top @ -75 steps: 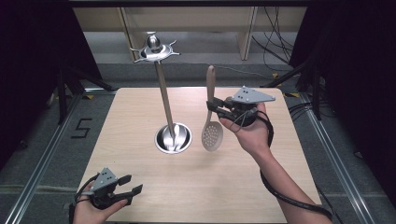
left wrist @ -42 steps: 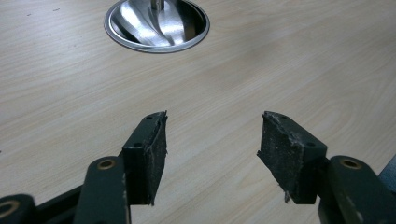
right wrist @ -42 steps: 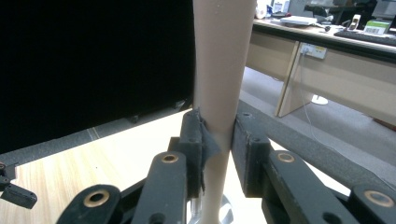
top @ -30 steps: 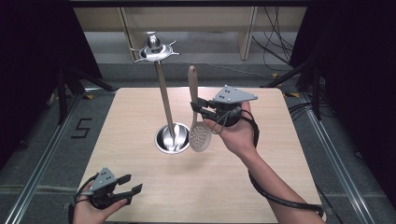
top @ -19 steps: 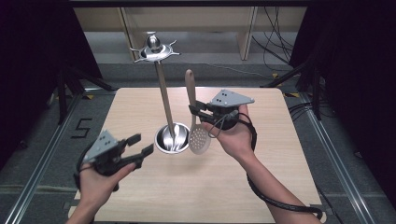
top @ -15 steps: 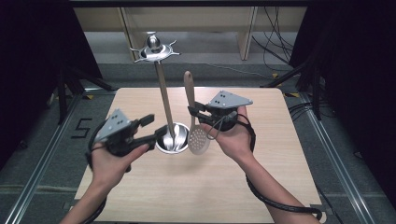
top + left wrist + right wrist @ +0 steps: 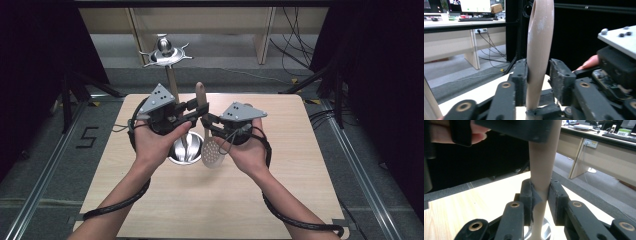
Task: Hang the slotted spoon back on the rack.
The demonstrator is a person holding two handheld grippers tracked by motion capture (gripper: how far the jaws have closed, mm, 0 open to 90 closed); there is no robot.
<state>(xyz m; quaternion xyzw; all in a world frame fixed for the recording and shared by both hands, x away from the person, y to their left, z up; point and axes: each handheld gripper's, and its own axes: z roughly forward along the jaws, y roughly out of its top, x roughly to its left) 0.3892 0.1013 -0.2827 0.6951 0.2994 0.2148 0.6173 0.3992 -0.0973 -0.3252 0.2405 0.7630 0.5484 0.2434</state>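
A pale beige slotted spatula (image 7: 209, 142), its handle (image 7: 539, 50) faintly dusted with whitish marks, stands out against two matte black grippers, the left gripper (image 7: 196, 108) and the right gripper (image 7: 206, 122), each topped by a light grey three-cornered plate dotted with dark screws. Brass-coloured rivets (image 7: 514, 204) ring the black jaw links. At six o'clock from the spatula's handle gleams a mirror-silver round base (image 7: 185, 151); at eleven o'clock, a shiny chrome star-shaped rack top (image 7: 165, 51). The table (image 7: 300, 165) shows light wood grain over grey floor (image 7: 45, 150) marked with a black "5" (image 7: 88, 137).
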